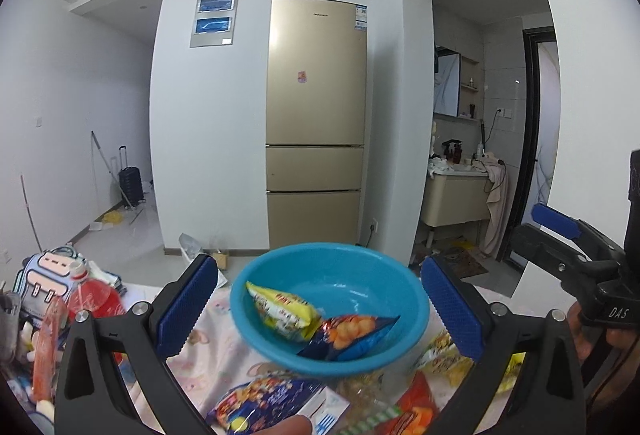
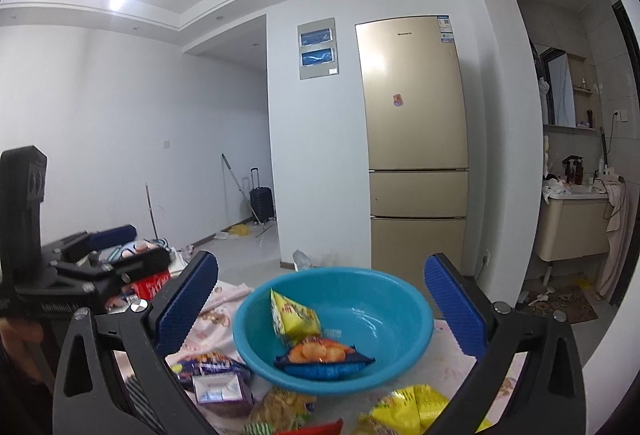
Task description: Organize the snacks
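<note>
Left wrist view: blue bowl point(image 1: 352, 275) with two snack packets point(image 1: 284, 309) sits between left gripper's point(image 1: 320, 309) spread, empty jaws. Right gripper point(image 2: 322, 309) likewise spread, empty. Patterned cloth point(image 1: 216, 359); gold fridge point(image 1: 316, 115) behind.

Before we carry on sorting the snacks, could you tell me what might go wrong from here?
The blue bowl sits amid loose packets, so a gripper reaching for a yellow packet could nudge it.
Both the left gripper and the right gripper are open and face the same bowl, so they may collide.
</note>
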Available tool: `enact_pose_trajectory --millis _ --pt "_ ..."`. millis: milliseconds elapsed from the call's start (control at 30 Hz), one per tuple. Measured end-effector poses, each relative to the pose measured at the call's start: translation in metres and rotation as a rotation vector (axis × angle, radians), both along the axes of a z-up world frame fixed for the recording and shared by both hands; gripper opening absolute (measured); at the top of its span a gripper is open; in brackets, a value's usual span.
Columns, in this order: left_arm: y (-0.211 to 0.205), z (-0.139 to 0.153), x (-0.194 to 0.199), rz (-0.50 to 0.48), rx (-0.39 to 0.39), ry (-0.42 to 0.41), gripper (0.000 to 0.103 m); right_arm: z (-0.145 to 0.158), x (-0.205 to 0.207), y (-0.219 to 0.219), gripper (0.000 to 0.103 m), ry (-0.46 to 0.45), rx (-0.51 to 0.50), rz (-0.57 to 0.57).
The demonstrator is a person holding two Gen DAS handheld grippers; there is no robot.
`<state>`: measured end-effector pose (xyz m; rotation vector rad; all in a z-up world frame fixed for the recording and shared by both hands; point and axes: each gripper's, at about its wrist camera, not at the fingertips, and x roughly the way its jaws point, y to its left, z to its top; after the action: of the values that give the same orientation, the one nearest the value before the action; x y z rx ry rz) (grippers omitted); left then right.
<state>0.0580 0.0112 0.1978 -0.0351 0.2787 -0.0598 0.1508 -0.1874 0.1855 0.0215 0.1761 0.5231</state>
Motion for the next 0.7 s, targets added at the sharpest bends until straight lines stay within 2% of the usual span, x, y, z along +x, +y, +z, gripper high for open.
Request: enact_pose_trajectory --millis 167,367,700 --pt "0.008 -0.018 -0.015 0.003 -0.016 -0.003 0.103 -0.026 -0.010 -0.013 0.103 0.034 0.011 -0.001" --pt "0.012 -0.049 -0.025 0.011 0.002 0.014 0.103 -0.065 -0.020 -0.024 0.103 0.076 -0.009 -0.011" --pt "0.022 -0.096 -0.014 -0.009 -0.024 0.100 0.103 -0.099 -0.018 -0.030 0.103 0.124 -0.009 0.001"
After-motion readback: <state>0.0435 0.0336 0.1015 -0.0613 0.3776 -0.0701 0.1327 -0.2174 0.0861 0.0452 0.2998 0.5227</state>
